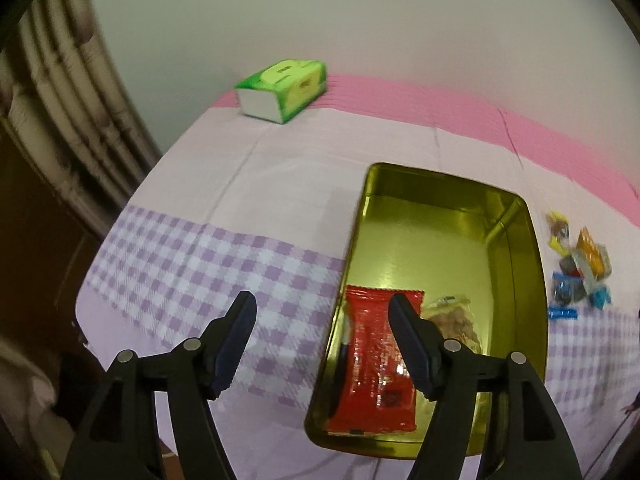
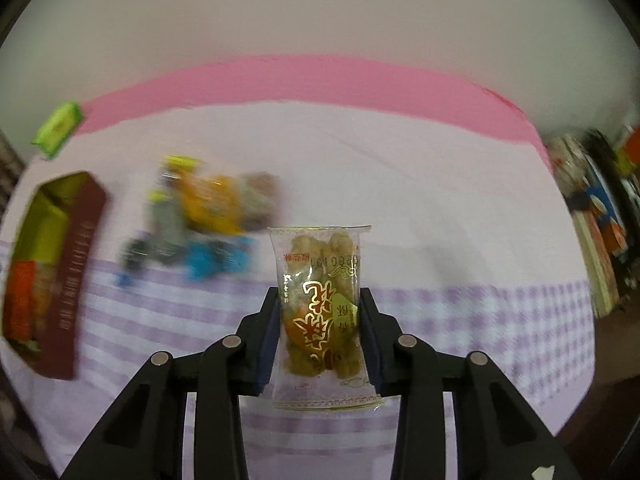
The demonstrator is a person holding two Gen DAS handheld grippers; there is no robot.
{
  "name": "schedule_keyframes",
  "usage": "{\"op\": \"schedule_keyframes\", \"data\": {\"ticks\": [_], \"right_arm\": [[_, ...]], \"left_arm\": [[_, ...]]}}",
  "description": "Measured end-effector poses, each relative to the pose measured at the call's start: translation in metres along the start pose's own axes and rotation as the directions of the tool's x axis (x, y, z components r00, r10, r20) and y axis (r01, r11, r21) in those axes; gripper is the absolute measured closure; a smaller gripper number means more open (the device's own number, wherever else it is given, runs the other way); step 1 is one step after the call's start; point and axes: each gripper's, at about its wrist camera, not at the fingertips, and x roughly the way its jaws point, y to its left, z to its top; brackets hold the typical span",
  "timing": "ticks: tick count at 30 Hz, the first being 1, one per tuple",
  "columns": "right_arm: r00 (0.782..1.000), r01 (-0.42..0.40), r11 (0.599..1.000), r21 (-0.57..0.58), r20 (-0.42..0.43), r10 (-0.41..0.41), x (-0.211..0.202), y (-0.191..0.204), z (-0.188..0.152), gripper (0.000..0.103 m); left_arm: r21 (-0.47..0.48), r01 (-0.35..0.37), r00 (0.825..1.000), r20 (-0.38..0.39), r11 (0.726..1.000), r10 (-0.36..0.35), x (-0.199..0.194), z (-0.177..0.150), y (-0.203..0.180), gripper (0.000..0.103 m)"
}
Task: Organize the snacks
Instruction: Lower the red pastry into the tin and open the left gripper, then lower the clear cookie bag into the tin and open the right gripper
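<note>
My left gripper (image 1: pixel 322 304) is open and empty above the near left edge of a gold tin box (image 1: pixel 516 240). Inside the tin lie a red snack packet (image 1: pixel 374 364) and a clear packet of brown snacks (image 1: pixel 454 318). A pile of small wrapped snacks (image 1: pixel 578 266) lies on the cloth right of the tin. My right gripper (image 2: pixel 320 300) is shut on a clear packet of fried snacks (image 2: pixel 320 308), held upright above the cloth. In the right wrist view the tin (image 2: pixel 68 276) sits far left and the blurred snack pile (image 2: pixel 200 216) lies between.
A green tissue pack (image 1: pixel 282 88) stands at the table's far left corner by the wall. The table has a pink and purple checked cloth (image 1: pixel 224 208). Books or boxes (image 2: pixel 596 216) stand off the table's right end. A curtain (image 1: pixel 60 92) hangs at left.
</note>
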Motion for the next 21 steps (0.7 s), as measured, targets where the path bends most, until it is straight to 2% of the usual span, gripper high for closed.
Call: {"op": "schedule_keyframes", "data": {"ticks": [5, 11, 15, 21], "right_arm": [[0.99, -0.141, 0.987, -0.074, 0.009, 0.142, -0.017, 0.068, 0.013, 0.069], [0.962, -0.273, 0.951, -0.148, -0.021, 0.272, -0.023, 0.143, 0.018, 0.069], [0.941, -0.339, 0.923, -0.18, -0.063, 0.333, -0.022, 0.181, 0.017, 0.069], [0.919, -0.394, 0.896, -0.205, -0.109, 0.379, -0.014, 0.234, 0.011, 0.069]], "left_arm": [[-0.069, -0.037, 0.999, -0.021, 0.997, 0.035, 0.004, -0.003, 0.018, 0.034], [-0.101, -0.051, 0.998, -0.036, 0.994, 0.047, 0.003, -0.014, 0.03, 0.034], [-0.148, -0.068, 0.997, -0.05, 0.987, 0.061, 0.003, -0.02, 0.043, 0.034], [-0.182, -0.105, 0.994, -0.06, 0.978, 0.096, 0.003, -0.028, 0.055, 0.034]]}}
